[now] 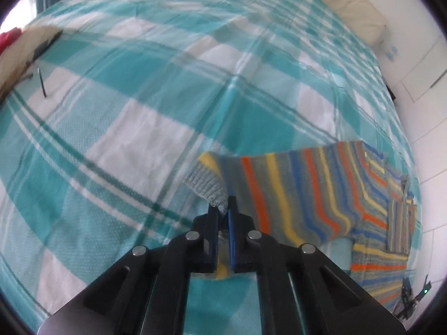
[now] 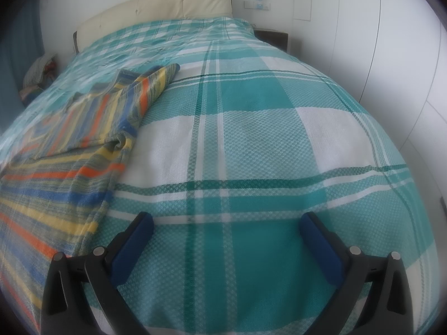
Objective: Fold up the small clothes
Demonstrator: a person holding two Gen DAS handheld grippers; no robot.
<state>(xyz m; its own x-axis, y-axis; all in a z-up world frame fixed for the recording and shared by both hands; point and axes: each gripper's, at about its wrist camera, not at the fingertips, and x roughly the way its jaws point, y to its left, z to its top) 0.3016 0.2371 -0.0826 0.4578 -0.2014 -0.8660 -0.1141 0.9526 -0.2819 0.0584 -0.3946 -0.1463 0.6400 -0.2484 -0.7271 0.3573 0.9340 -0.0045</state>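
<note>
A small striped sweater [image 1: 321,195] in grey, orange, yellow and blue lies on a teal and white checked bedspread [image 1: 139,111]. My left gripper [image 1: 223,209] is shut on the grey ribbed cuff [image 1: 208,185] of one sleeve, which is lifted and stretched out from the body. In the right wrist view the sweater [image 2: 69,153] lies at the left, with a sleeve folded over the body. My right gripper [image 2: 226,220] stands open over the bare bedspread [image 2: 265,139], just right of the sweater's edge, with nothing between its fingers.
A cream headboard [image 2: 167,2] stands at the far end of the bed. A pile of things [image 2: 42,69] sits at the bed's far left side. White wardrobe doors [image 2: 391,42] run along the right. A dark bedside unit [image 2: 272,37] stands by the headboard.
</note>
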